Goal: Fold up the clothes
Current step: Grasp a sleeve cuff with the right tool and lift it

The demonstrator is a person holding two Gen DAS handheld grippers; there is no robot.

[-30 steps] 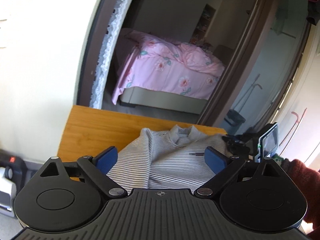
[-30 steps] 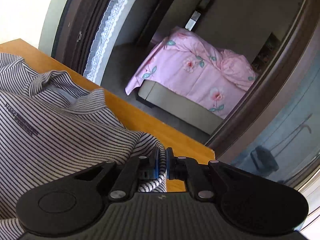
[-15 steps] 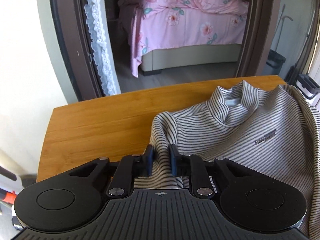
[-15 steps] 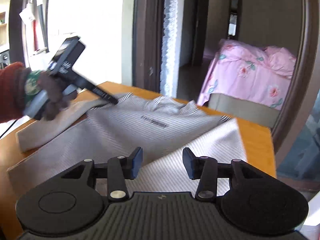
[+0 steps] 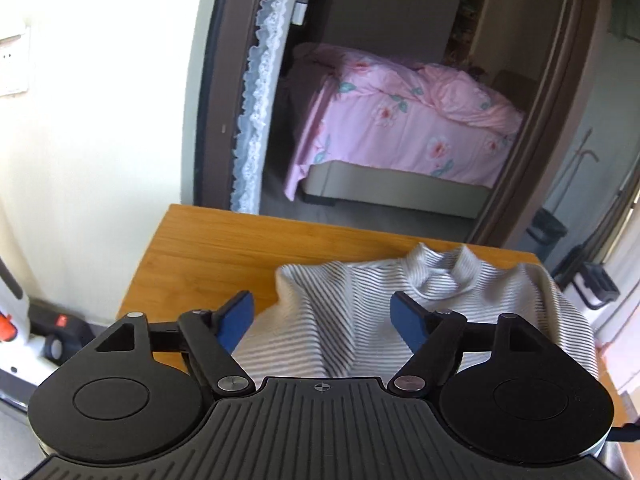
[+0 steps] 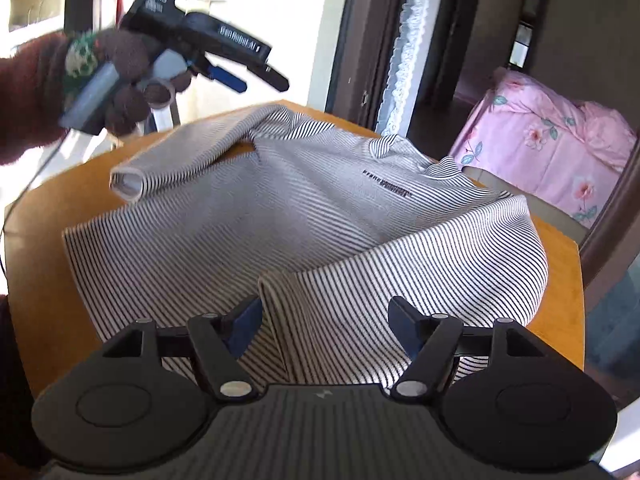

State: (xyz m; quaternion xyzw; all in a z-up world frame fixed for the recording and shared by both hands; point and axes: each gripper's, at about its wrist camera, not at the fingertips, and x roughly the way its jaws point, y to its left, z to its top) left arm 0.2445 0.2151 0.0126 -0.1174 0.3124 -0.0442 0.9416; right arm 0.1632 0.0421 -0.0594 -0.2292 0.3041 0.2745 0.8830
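Both sleeves seemingly folded in, the striped top (image 6: pixel 320 220) is awaiting body folds on the table (image 6: pixel 560 280); left gripper (image 5: pixel 322 316) and right gripper (image 6: pixel 324 320) fingers are opening, gripping nothing.

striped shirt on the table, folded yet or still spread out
Partly folded: the striped shirt has one sleeve laid across its front, the other sleeve still out.

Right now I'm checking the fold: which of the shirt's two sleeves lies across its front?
The sleeve nearest the right tool, folded over the shirt. The other sleeve stretches sideways toward the left tool.
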